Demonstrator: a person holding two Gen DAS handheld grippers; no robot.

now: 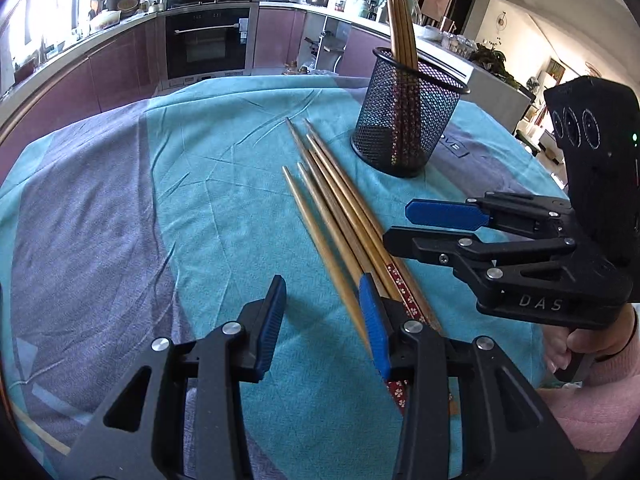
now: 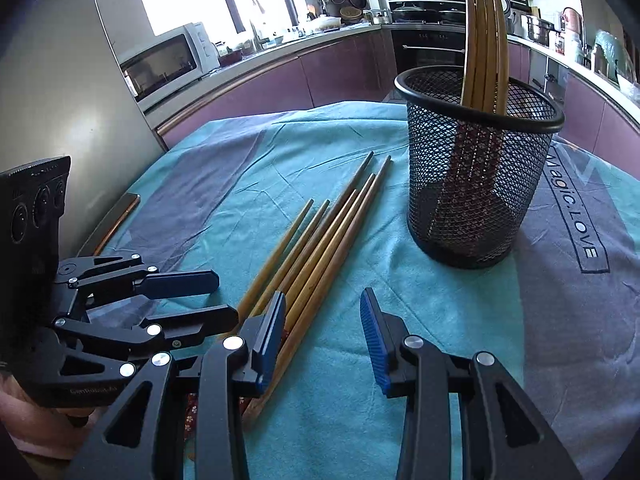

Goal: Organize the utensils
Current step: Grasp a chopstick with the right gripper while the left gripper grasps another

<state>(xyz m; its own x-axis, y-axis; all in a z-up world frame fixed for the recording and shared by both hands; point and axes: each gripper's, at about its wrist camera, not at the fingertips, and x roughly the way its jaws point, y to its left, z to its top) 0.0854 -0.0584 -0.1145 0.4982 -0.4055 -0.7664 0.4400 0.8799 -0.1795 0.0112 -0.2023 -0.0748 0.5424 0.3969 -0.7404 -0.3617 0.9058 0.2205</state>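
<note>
While both claws, left claw [image 1: 324,328] and right claw [image 2: 322,340], gape empty, loose chopsticks [image 1: 340,216] lie between, mesh cup [image 1: 408,120] beyond.

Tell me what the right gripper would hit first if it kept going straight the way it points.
Most likely the bare teal cloth: the right gripper, open, points down at it, with the loose chopsticks just beside its one finger. The mesh cup stands farther off.

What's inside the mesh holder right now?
The mesh holder holds upright chopsticks, about four, patterned ends down. The mesh blurs the bottom, so anything small lying there can't be ruled out.
</note>
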